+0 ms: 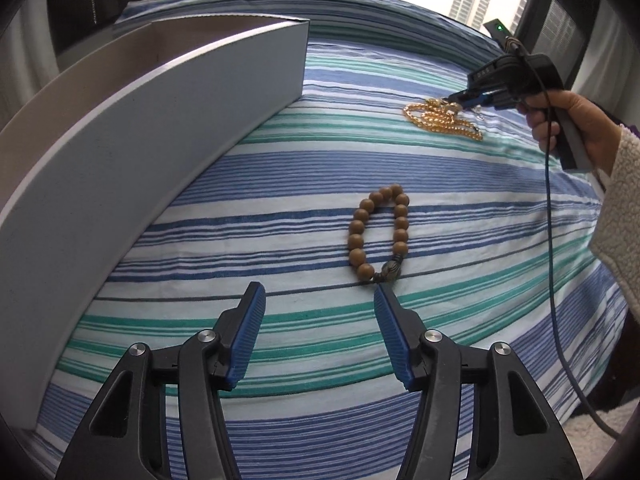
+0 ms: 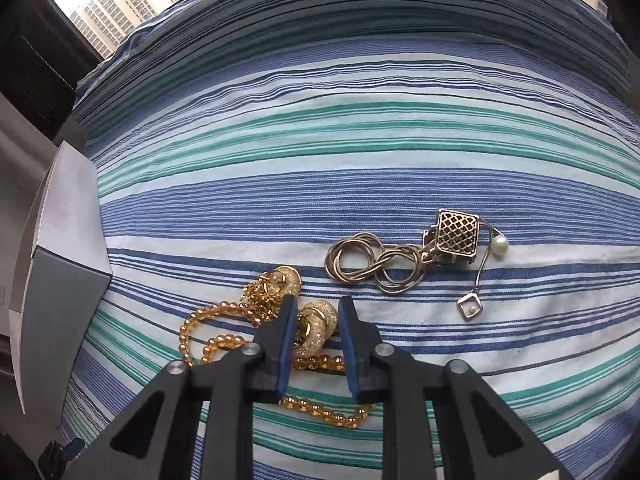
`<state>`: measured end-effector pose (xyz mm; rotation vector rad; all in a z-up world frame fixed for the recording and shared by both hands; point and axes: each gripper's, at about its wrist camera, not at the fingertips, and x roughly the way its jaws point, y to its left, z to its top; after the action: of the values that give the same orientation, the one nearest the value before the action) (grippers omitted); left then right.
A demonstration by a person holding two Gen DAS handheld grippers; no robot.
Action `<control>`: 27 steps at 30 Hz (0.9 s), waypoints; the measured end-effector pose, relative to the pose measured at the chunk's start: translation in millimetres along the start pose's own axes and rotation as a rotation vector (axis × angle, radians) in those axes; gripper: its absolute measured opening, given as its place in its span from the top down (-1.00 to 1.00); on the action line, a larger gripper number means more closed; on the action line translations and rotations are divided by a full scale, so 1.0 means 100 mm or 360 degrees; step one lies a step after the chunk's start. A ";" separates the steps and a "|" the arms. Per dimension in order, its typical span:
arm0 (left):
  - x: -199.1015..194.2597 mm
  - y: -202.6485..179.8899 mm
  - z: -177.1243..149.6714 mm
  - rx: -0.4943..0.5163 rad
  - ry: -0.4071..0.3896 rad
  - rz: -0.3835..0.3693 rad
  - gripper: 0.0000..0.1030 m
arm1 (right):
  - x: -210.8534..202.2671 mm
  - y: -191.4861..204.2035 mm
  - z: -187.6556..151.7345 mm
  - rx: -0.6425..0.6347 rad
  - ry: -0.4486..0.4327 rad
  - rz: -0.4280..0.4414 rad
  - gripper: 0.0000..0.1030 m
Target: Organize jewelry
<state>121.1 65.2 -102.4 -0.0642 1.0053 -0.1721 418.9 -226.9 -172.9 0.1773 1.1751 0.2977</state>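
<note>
On the striped cloth lies a brown wooden bead bracelet, just beyond my left gripper, which is open with nothing between its fingers. Farther right, a person's hand holds my right gripper down on a gold jewelry heap. In the right wrist view, the right gripper is shut on a glittery gold ring pendant. This pendant is tangled with an amber bead necklace that runs under the fingers.
A grey open box stands at the left, and its corner also shows in the right wrist view. A coiled metal chain with a lattice cube lies to the right, beside a pearl and a small square pendant. A cable hangs from the right gripper.
</note>
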 end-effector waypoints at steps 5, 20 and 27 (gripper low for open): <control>-0.05 -0.05 0.00 0.0025 -0.0018 -0.0018 -0.13 | -0.38 0.08 -0.06 -0.0026 -0.0092 0.0123 0.83; -0.10 -0.14 -0.08 0.0013 -0.0001 -0.0041 -0.13 | -0.79 0.47 -0.40 -0.0284 -0.0091 0.0126 0.28; -0.15 -0.02 -0.11 -0.0027 -0.0006 -0.0019 -0.13 | 0.01 0.32 0.01 -0.0041 0.0024 0.0062 0.22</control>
<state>104.0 65.6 -95.8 -0.0860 1.0031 -0.1743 416.0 -196.5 -163.9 0.1756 1.1829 0.3487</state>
